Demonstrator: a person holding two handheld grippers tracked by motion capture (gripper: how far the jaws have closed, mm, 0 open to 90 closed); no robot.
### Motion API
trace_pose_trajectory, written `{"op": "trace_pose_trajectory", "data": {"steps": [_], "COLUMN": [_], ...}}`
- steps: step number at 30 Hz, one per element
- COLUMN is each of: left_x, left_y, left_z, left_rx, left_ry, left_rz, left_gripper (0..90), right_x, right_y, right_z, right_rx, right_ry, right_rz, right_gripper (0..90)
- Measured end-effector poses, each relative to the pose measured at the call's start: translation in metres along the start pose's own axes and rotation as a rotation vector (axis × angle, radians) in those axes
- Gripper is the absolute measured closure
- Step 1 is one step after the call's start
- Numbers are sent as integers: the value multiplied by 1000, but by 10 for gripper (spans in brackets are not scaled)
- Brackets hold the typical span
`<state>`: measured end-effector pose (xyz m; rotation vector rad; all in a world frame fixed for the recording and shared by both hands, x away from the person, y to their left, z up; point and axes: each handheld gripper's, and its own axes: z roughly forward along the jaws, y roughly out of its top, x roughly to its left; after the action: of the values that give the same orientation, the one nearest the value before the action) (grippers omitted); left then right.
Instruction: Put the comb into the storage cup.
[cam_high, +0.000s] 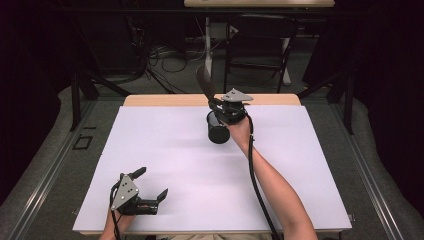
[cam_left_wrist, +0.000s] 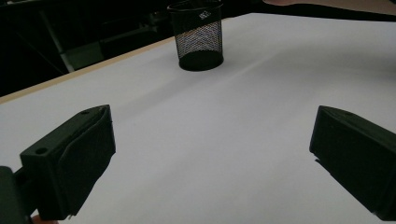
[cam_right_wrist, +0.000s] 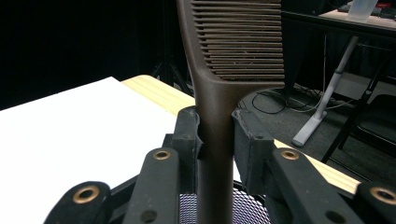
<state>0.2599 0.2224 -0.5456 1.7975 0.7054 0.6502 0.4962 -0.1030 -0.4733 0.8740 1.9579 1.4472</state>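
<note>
High view: right gripper (cam_high: 220, 106) clenches a brown comb (cam_high: 204, 82) above the mesh cup (cam_high: 218, 127) at the sheet's 12 o'clock, near the table's far edge (cam_high: 165, 100).

Left gripper view: left gripper (cam_left_wrist: 210, 154) released, idle; open room around the cup (cam_left_wrist: 198, 35).

Right gripper view: comb handle (cam_right_wrist: 214, 140) pinched; judged next, lower it straight.

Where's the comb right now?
The comb is clamped by its handle in the right gripper, standing up over the mesh cup near the table's far edge in the high view.
</note>
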Motion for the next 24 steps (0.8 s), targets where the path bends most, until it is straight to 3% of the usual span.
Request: {"op": "trace_pose_trajectory", "data": {"steps": [24], "left_x": [0], "left_y": [0], "left_z": [0], "left_rx": [2], "left_ry": [0], "left_rz": [2], "left_gripper": [4], "right_x": [-2], "right_y": [-12], "right_z": [3], "right_rx": [35], "right_ry": [-5], "right_rz": [-6], "right_gripper": [724]}}
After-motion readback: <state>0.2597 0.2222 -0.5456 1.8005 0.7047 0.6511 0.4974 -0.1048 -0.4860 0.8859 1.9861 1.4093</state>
